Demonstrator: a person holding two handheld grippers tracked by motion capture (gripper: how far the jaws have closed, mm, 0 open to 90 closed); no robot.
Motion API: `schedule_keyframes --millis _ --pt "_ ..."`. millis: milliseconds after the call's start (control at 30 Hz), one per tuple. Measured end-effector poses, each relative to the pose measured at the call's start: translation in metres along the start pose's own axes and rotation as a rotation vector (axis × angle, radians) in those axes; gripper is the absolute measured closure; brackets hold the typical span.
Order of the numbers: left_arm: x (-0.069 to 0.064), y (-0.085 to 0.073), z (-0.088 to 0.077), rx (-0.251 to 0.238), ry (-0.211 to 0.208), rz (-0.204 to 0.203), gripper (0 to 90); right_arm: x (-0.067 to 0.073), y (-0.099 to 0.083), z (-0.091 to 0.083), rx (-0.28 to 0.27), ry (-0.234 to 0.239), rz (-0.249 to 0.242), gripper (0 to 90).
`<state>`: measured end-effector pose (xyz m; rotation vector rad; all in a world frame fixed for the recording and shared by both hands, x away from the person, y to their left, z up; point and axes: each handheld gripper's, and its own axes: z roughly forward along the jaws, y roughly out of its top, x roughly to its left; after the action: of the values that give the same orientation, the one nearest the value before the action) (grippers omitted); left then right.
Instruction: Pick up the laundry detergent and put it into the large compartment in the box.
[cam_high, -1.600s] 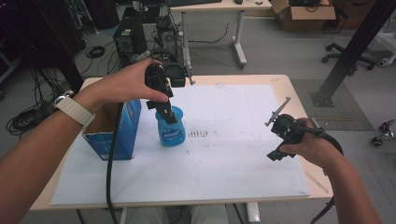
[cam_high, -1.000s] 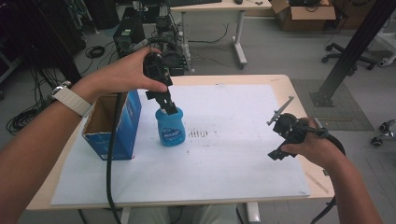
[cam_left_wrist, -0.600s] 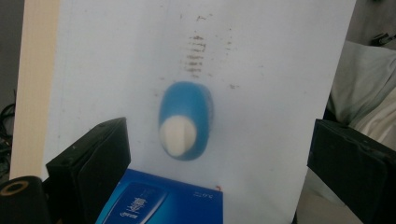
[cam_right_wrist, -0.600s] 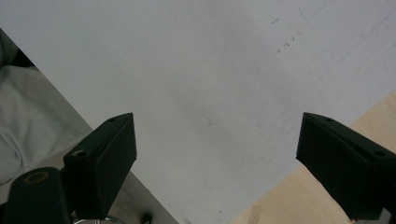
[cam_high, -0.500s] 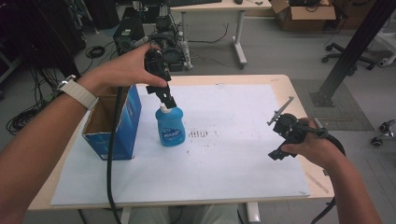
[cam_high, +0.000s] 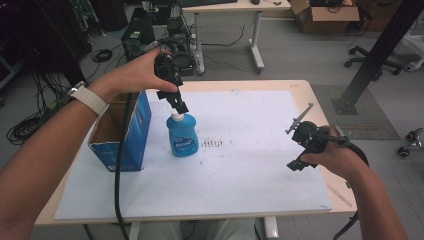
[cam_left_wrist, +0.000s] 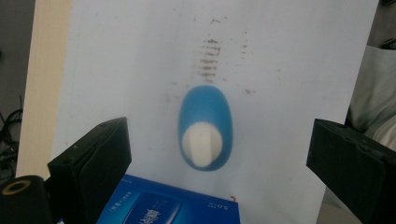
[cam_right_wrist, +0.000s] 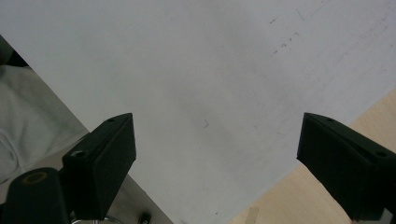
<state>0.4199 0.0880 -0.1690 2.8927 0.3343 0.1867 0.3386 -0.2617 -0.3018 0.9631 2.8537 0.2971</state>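
Hovering just over the white cap of the blue bottle (cam_high: 182, 136), the left claw (cam_high: 178, 106) points straight down, held by the person's left hand (cam_high: 135, 75). Its two black jaws are spread wide apart and pinch nothing; in the left gripper view the bottle (cam_left_wrist: 205, 127) sits between them, below the tips, with free space on both sides. I cannot tell whether the tips touch the cap or stay slightly above it. The bottle stands upright on the white sheet (cam_high: 240, 165) that covers the worktop (cam_high: 300, 87).

Just beside the bottle, on the outer side of the left claw, stands a blue carton (cam_high: 121, 135) with its top open. In the left gripper view a corner of the carton (cam_left_wrist: 170, 205) shows at the lower edge, close under the bottle. On the other side of the bottle, near it, some dark smudges (cam_high: 214, 143) mark the sheet.

Well apart from all this, the right claw (cam_high: 295, 145) is held by the right hand (cam_high: 332, 155) low above the near right part of the sheet. Its jaws are also spread, with nothing between them; under them the right gripper view shows bare white sheet (cam_right_wrist: 196, 84) and the wooden edge of the worktop (cam_right_wrist: 289, 196).
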Motion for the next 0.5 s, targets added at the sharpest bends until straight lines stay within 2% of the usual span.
schedule_keyframes --millis 500 --pt "0.008 -0.003 0.025 0.035 -0.015 -0.006 6.8 -0.002 0.001 0.005 0.007 0.008 -0.001 11.5"
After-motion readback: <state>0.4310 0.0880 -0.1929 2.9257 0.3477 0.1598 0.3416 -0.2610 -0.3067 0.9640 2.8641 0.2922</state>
